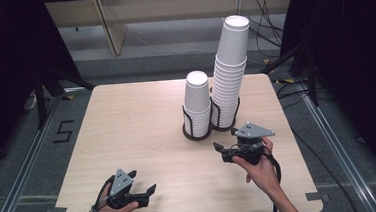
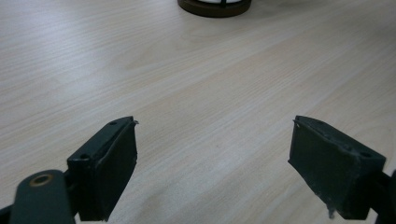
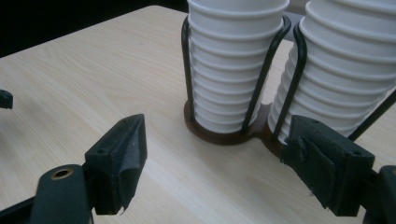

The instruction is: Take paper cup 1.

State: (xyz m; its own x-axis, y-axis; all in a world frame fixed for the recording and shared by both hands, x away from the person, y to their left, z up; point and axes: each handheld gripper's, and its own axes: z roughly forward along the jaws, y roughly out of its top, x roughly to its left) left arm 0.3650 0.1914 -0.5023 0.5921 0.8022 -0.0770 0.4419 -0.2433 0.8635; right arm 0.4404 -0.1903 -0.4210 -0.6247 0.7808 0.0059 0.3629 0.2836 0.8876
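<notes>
the right gripper hovers just before the short stack of paper cups, its jaws wide with nothing between them, aimed at the lower cups as if lining up for a grab. the short stack sits upside down in a wire holder past the middle of the table, touching distance from the tall stack in the twin holder beside it; the wires keep both from tipping. the left gripper rests low near the table's front edge, well apart from the cups, jaws also standing apart and empty, probably parked so it stays out of the way.
</notes>
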